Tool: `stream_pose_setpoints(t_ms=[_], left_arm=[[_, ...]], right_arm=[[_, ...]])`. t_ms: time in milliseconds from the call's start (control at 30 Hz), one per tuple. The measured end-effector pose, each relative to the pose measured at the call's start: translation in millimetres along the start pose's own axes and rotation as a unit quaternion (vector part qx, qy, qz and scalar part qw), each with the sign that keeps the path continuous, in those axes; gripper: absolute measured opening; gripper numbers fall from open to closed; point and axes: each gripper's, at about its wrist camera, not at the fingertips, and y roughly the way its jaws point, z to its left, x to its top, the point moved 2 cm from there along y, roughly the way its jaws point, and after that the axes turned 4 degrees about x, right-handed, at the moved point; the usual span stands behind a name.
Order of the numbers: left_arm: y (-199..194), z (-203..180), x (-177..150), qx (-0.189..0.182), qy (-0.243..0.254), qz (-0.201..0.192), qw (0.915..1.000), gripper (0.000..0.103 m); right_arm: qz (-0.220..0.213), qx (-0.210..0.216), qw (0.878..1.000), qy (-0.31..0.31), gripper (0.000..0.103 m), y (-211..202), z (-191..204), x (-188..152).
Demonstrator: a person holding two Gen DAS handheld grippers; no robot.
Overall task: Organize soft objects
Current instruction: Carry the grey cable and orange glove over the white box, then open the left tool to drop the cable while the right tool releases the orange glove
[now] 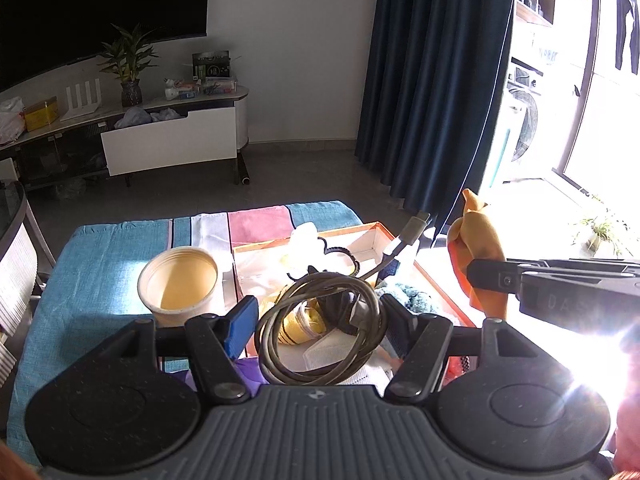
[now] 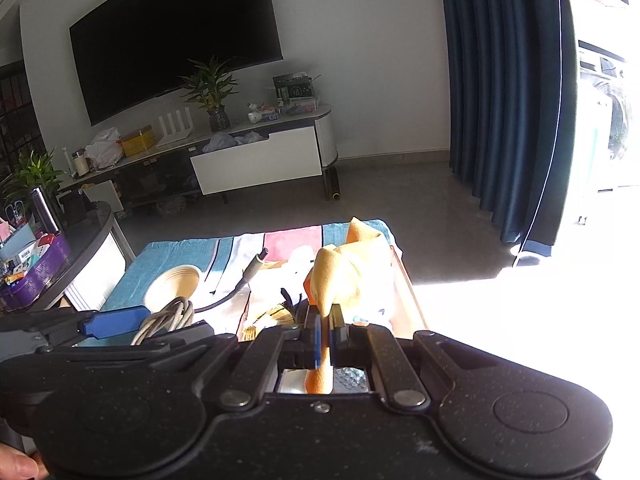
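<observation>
Orange cloth (image 2: pixel 352 268) being carried above orange-rimmed box (image 1: pixel 440 288), clenched in right tool (image 2: pixel 325 320). Coiled cable (image 1: pixel 320 320) being gripped by left tool (image 1: pixel 316 320) over same box. Nothing placed yet; box clutter remaining unsorted.

strong daylight entering from the glass door (image 1: pixel 600 92) on the right; floor beyond blown out to white in both views. lens flare at lower right of the left wrist view. room interior dimmer, television (image 2: pixel 176 40) black. fisheye bending of straight lines toward edges. foreground sharp, no motion blur.
</observation>
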Motion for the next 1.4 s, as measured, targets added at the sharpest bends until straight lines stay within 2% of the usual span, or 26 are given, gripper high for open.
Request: stream_pose_setpoints(t_ms=[233,1067,1167,1233,1267,1300,1400], left_arm=[[5.1,-15.4,-10.6,-0.011,0.000,0.014,0.9998,0.067],[26.2,-35.7,-35.9,0.007,-0.019,0.056,0.9982,0.067],[27.5,-37.9,-37.2,0.007,-0.021,0.059,0.9980,0.068],[29.0,-39.0,-37.7,0.005,-0.021,0.061,0.9979,0.069],[30.1,-40.1,-38.0,0.004,-0.019,0.062,0.9979,0.069],[31.3,-41.2,-38.6,0.003,-0.016,0.064,0.9978,0.067],[33.2,-40.6,-39.8,-0.003,-0.020,0.065,0.9977,0.074]], right_arm=[[0.011,-0.011,1.000,0.004,0.004,-2.8,-15.9,-10.4],[0.060,-0.020,0.998,0.021,0.006,8.7,-37.4,-42.4],[0.064,-0.019,0.997,0.024,0.010,10.9,-39.7,-44.0],[0.065,-0.018,0.997,0.028,0.022,11.9,-41.4,-44.2],[0.063,-0.019,0.997,0.031,0.033,11.5,-42.8,-44.2],[0.062,-0.019,0.997,0.033,0.035,11.0,-43.6,-44.2],[0.058,-0.019,0.997,0.036,0.034,8.3,-46.1,-43.2]])
